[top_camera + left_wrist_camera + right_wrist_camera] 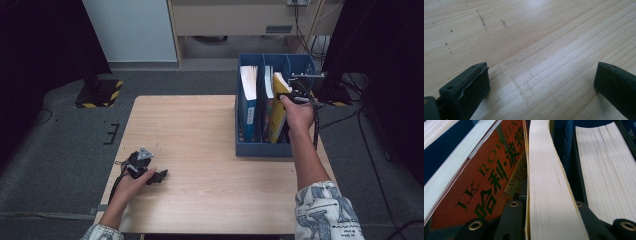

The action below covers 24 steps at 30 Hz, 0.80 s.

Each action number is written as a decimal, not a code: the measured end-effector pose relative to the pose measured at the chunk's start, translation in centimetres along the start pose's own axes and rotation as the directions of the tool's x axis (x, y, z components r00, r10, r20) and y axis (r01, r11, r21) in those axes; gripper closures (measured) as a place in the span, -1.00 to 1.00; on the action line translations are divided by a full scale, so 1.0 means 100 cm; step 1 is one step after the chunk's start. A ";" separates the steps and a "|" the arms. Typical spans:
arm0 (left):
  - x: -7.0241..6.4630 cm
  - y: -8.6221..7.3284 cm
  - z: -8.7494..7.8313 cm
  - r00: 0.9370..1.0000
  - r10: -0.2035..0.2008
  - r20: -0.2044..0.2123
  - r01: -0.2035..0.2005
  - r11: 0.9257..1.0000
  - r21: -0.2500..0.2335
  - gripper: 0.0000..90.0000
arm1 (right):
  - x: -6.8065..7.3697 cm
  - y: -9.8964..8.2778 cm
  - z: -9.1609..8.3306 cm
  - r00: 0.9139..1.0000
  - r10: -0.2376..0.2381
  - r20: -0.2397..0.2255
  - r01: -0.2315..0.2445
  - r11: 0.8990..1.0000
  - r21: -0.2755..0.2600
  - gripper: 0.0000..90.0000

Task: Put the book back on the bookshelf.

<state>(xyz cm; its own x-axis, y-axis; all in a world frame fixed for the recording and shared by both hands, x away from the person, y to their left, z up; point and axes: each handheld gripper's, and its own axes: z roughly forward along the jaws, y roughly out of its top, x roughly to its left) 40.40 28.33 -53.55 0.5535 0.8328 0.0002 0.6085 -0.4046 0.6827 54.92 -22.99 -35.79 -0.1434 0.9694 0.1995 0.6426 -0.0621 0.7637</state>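
The table (200, 150) is pale wood with fine straight grain and a few dark specks. The file box (262, 148) is blue. Inside it, the yellow-covered book (278, 107) shows cream page edges, and the book beside it (489, 180) has an orange-red cover with dark green lettering and a gold banner. The left gripper (155, 176) and right gripper (298, 95) are black. The sleeve (325, 212) is white with a blue-grey print.
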 end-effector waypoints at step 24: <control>0.000 0.000 0.000 1.000 0.000 0.000 0.000 1.000 0.000 -1.00 | 0.005 -0.001 0.002 0.999 -0.034 0.012 0.034 0.999 0.024 0.66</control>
<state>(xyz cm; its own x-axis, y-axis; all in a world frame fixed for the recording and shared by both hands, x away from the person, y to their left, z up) 40.39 28.32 -53.55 0.5535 0.8328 0.0001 0.6085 -0.4045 0.6827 54.92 -22.49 -35.86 -0.1563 0.9737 0.1659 0.6553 -0.0234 0.7550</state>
